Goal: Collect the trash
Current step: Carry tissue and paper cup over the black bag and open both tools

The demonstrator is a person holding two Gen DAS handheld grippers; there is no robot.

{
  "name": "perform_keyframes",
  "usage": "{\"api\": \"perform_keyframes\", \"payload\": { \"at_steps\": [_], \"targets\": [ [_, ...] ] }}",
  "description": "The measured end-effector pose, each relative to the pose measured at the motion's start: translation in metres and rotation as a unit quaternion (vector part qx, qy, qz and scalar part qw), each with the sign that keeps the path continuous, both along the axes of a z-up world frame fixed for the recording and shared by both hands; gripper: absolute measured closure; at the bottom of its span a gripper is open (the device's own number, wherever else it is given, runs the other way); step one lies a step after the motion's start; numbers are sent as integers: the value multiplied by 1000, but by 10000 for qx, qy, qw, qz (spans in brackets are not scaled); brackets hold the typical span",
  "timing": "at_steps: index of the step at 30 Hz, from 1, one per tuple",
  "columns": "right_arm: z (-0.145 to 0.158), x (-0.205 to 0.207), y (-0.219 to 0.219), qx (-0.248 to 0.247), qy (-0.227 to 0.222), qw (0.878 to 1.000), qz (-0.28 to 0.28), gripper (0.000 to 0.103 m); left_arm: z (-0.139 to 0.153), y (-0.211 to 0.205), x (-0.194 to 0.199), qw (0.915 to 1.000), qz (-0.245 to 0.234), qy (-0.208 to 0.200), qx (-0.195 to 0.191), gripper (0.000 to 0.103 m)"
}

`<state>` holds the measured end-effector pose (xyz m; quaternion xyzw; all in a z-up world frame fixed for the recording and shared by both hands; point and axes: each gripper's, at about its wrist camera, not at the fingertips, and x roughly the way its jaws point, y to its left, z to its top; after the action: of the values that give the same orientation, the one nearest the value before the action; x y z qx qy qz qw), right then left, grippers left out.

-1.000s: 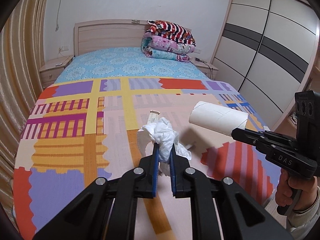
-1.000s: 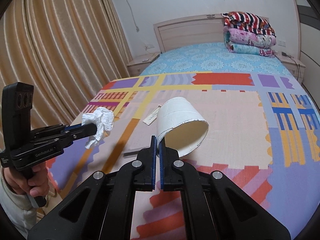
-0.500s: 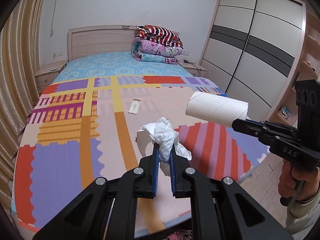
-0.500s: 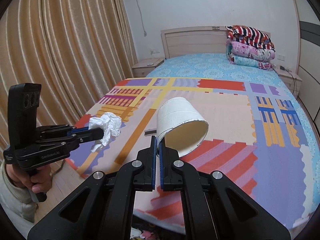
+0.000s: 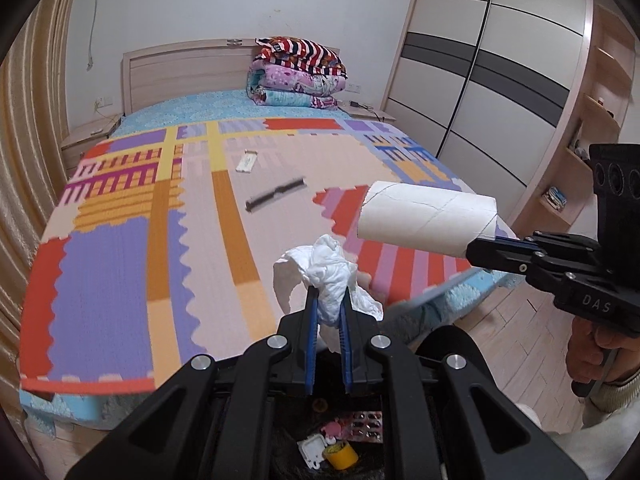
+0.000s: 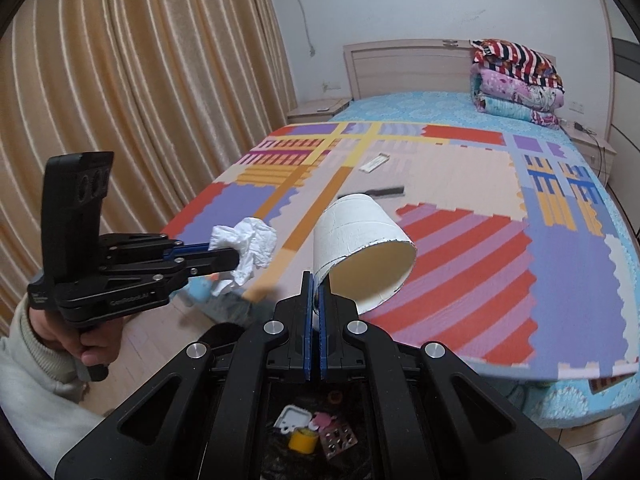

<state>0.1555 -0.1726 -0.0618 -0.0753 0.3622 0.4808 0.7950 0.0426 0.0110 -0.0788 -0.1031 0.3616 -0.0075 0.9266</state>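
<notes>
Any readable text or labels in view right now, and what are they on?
"DAS": on the right gripper body, left wrist view.
"GenRobot.AI": on the left gripper body, right wrist view, slightly blurred.
A small label further back on that body: too small to read.
Flat white packet on the bed: no print legible.

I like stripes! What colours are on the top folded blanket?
The top folded blanket has red, white and dark navy stripes, clearest in the right wrist view.

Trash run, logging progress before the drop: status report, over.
Left gripper shut on crumpled tissue. Right gripper shut on cardboard tube. Both above trash bin. Nothing in the way.
</notes>
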Motion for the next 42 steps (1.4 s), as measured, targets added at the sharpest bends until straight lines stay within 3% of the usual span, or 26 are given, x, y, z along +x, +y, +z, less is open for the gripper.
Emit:
{"api": "perform_keyframes", "payload": {
  "at_steps": [17, 29, 42],
  "targets": [
    [-49, -57, -12, -575, 595, 9952, 524, 100, -64, -27, -27, 9962, -333, 755, -291, 93],
    [-101, -48, 0, -1225, 1099, 9855, 411, 100, -117, -28, -19, 9878, -351, 1451, -447, 93],
    [-169, -36, 34, -1946, 1571, 9662, 629, 100, -173, -23, -3, 9741, -269, 2155, -628, 93]
  ]
}}
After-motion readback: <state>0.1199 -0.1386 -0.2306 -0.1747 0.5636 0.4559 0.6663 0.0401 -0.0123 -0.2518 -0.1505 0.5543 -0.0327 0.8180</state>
